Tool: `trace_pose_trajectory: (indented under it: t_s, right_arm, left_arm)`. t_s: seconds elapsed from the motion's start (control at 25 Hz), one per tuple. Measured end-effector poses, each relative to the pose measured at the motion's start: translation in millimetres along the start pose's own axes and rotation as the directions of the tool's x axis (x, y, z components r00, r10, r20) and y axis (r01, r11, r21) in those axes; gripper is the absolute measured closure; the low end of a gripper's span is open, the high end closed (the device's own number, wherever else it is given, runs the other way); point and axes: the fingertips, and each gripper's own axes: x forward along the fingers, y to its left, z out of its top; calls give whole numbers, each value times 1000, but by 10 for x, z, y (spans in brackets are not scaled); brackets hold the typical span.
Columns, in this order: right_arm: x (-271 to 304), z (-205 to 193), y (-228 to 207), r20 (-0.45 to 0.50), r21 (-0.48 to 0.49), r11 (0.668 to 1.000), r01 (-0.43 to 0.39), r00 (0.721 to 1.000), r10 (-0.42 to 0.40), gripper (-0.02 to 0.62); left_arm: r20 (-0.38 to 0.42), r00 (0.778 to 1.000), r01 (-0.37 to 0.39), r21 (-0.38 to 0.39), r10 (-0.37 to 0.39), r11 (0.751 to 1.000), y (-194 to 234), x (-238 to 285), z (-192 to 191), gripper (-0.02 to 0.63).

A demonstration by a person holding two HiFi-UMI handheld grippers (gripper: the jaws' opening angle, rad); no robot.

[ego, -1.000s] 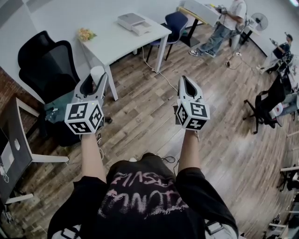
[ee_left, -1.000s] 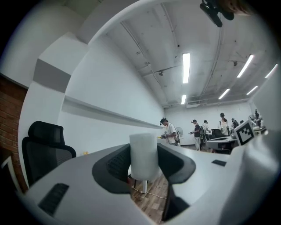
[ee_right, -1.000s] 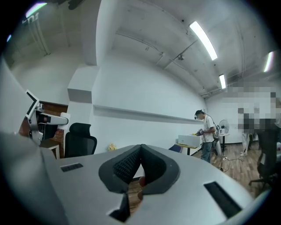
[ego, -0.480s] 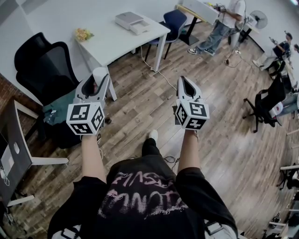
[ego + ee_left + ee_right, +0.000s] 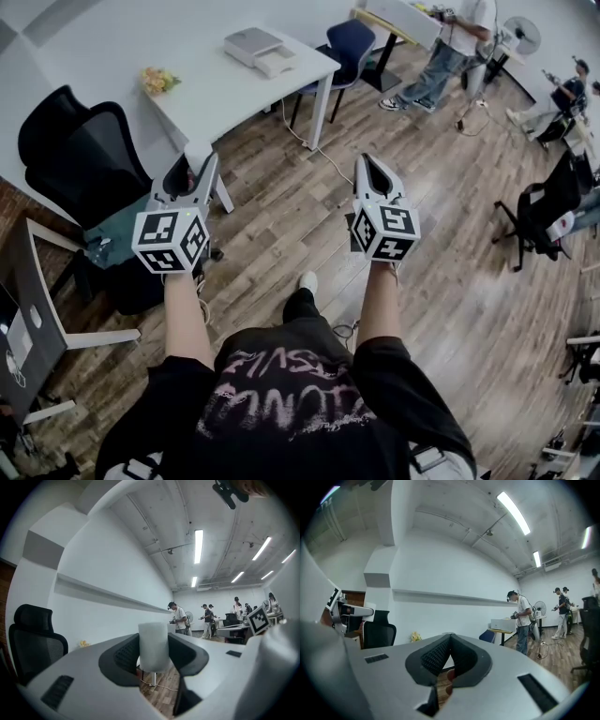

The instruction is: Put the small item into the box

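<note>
The left gripper [image 5: 192,169] clamps a small white cylinder [image 5: 153,641] across its sides, off the table; it looks light, smooth, best held mid-height. A pale flat box [image 5: 262,47] sits at the white table's [image 5: 211,94] far corner. The right gripper [image 5: 373,173] has its jaws pressed together, empty.

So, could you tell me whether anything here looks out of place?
Nothing looks damaged or spilled. The only untidy thing is a cable trailing over the floor beside the table; the left gripper grips a white cylinder squarely.
</note>
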Motion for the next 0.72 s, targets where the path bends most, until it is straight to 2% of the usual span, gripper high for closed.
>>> trace_pose_trajectory:
  t_s: [0.4, 0.72]
  right_arm:
    - [877, 1, -401, 14, 18, 999, -45, 999, 45, 583]
    - [1542, 37, -904, 5, 9, 997, -77, 997, 77, 583]
  left_arm:
    - [-32, 999, 0, 32, 1, 999, 105, 882, -62, 423]
    - [-39, 999, -14, 39, 16, 999, 60, 1674, -52, 425]
